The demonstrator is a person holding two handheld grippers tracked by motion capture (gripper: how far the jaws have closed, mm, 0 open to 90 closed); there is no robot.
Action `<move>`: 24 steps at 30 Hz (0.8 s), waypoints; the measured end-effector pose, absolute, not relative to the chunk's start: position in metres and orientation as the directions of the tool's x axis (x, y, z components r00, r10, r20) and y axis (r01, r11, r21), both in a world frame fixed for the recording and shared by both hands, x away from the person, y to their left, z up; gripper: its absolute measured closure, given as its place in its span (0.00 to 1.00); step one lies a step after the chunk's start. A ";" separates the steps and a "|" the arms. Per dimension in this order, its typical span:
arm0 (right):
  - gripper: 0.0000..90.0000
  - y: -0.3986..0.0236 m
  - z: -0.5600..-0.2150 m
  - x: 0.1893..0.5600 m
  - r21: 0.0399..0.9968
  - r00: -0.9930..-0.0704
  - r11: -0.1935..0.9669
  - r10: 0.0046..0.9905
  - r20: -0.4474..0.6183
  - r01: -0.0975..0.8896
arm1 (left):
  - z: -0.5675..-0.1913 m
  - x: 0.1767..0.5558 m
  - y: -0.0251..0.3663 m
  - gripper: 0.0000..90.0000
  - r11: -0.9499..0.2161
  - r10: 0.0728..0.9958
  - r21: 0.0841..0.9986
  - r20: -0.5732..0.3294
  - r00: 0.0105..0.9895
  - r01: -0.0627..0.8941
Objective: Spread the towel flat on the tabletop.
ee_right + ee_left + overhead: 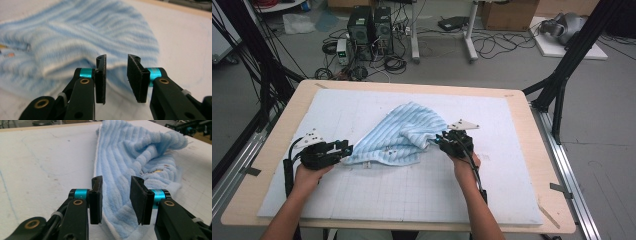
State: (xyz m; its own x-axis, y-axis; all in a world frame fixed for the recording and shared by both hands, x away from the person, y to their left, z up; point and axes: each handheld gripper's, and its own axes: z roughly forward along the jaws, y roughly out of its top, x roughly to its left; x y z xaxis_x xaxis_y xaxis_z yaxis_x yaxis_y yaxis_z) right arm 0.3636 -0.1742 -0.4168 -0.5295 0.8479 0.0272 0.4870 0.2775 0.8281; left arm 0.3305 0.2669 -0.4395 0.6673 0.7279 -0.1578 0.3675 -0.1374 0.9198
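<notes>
Working the blue striped towel (399, 136), you are flanking it with both tools on the white mat (362, 190) of the counter (557, 220). Left tool (117, 200) is standing parted, towel edge lying between its jaws, unpinched. Right tool (116, 78) is parted too, towel just ahead. Next move, likely: you are needing firm corner grips before spreading or folding.

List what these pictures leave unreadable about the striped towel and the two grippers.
- Towel underside and inner folds: covered by its own bunched upper layers in the high view.
- Small dark and orange marks on the towel: too small to identify in the left gripper view, blurred in the right gripper view.
- Right gripper: open, but the blur hides how far the towel lies beyond its tips.
- Left gripper: open; the towel's near end is cut off by the bottom edge.
</notes>
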 end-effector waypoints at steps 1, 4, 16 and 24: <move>0.77 -0.177 -0.420 0.362 0.820 -0.529 0.282 0.848 0.029 0.498 | -0.439 0.330 0.267 0.69 -0.134 0.731 0.921 -0.158 0.664 0.367; 0.77 -0.175 -0.431 0.355 0.788 -0.555 0.293 0.829 0.073 0.541 | -0.438 0.330 0.267 0.69 -0.134 0.731 0.923 -0.154 0.665 0.361; 0.68 -0.118 -0.450 0.344 0.753 -0.709 0.384 0.689 0.151 0.534 | -0.437 0.331 0.270 0.68 -0.122 0.744 0.926 -0.152 0.650 0.356; 0.94 -0.127 -0.443 0.334 0.719 -0.765 0.485 0.637 0.099 0.497 | -0.437 0.331 0.272 0.68 -0.118 0.749 0.926 -0.154 0.645 0.359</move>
State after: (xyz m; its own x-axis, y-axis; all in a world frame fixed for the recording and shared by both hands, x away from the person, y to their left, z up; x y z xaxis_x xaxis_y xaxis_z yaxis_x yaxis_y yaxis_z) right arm 0.3344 -0.1265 -0.4432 -0.7648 0.6366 0.0993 0.4973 0.4852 0.7193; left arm 0.3306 0.2717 -0.4375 0.6446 0.7488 -0.1541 0.3586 -0.1181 0.9260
